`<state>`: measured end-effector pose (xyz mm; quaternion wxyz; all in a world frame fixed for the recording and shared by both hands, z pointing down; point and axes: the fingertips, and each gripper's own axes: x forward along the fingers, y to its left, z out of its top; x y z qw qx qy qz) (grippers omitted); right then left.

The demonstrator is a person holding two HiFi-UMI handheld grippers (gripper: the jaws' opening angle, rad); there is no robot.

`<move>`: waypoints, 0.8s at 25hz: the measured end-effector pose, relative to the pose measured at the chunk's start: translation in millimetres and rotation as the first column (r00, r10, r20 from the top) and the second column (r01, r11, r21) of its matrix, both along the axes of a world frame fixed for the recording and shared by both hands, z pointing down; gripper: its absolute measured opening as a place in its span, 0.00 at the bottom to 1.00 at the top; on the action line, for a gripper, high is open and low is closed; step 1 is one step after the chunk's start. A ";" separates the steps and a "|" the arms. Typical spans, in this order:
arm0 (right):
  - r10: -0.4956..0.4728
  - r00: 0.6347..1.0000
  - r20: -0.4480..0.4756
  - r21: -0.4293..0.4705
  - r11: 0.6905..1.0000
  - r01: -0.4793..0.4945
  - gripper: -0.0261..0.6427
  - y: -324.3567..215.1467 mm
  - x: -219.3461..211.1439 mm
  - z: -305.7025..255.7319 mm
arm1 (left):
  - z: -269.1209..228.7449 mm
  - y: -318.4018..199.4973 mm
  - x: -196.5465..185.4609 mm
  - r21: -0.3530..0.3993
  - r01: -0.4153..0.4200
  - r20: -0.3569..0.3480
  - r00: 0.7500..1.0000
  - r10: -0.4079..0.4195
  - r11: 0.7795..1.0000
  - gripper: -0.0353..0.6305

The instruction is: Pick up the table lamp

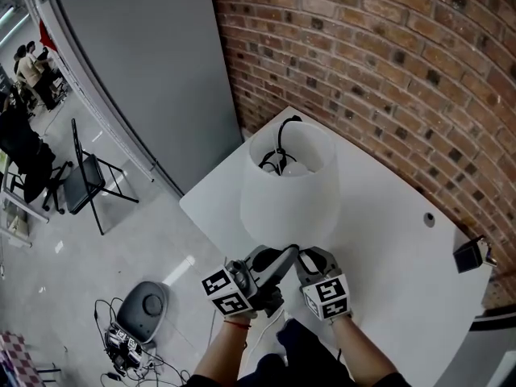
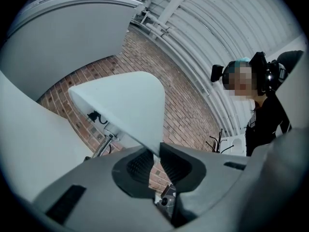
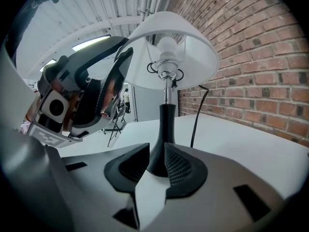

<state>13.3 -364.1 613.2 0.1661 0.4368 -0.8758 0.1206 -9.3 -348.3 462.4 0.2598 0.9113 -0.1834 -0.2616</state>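
Note:
The table lamp has a white shade [image 1: 290, 192], a chrome stem and a black flared foot [image 3: 161, 139], and stands on the white table [image 1: 387, 248]. My left gripper [image 1: 284, 258] is at the shade's near lower rim. In the left gripper view the thin rim of the shade [image 2: 125, 105] runs down between the pads, and the left gripper [image 2: 155, 162] is shut on it. The right gripper [image 1: 310, 258] is just beside it, lower. In the right gripper view its jaws [image 3: 155, 168] stand open, with the black foot in the gap at the fingertips. The left gripper [image 3: 123, 62] also shows there on the shade [image 3: 169, 47].
A black cord [image 3: 198, 115] runs from the lamp along the table towards the brick wall [image 1: 387, 63]. A black plug block [image 1: 469, 256] lies at the table's right edge, near a small hole [image 1: 429, 218]. A folding chair [image 1: 85, 180] and a round grey device [image 1: 145, 305] are on the floor at left.

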 end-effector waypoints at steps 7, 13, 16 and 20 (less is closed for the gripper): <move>0.023 1.000 0.002 -0.032 0.999 -0.023 0.20 -28.0 1.1 -5.3 | -9.8 -23.6 3.5 -0.011 0.007 0.003 1.000 -0.007 1.000 0.12; 0.048 0.999 0.013 -0.063 0.997 -0.047 0.25 -51.3 -2.7 -10.5 | -16.1 -41.5 6.2 -0.017 0.000 -0.003 1.000 0.000 1.000 0.11; 0.056 0.998 0.015 -0.087 0.995 -0.054 0.26 -60.5 -2.7 -7.6 | -18.8 -48.0 8.9 -0.012 -0.006 -0.009 1.000 0.006 1.000 0.10; 0.044 0.999 0.025 -0.090 0.995 -0.042 0.28 -70.7 -7.7 -9.8 | -20.9 -54.0 12.0 0.000 -0.014 -0.008 1.000 0.014 1.000 0.09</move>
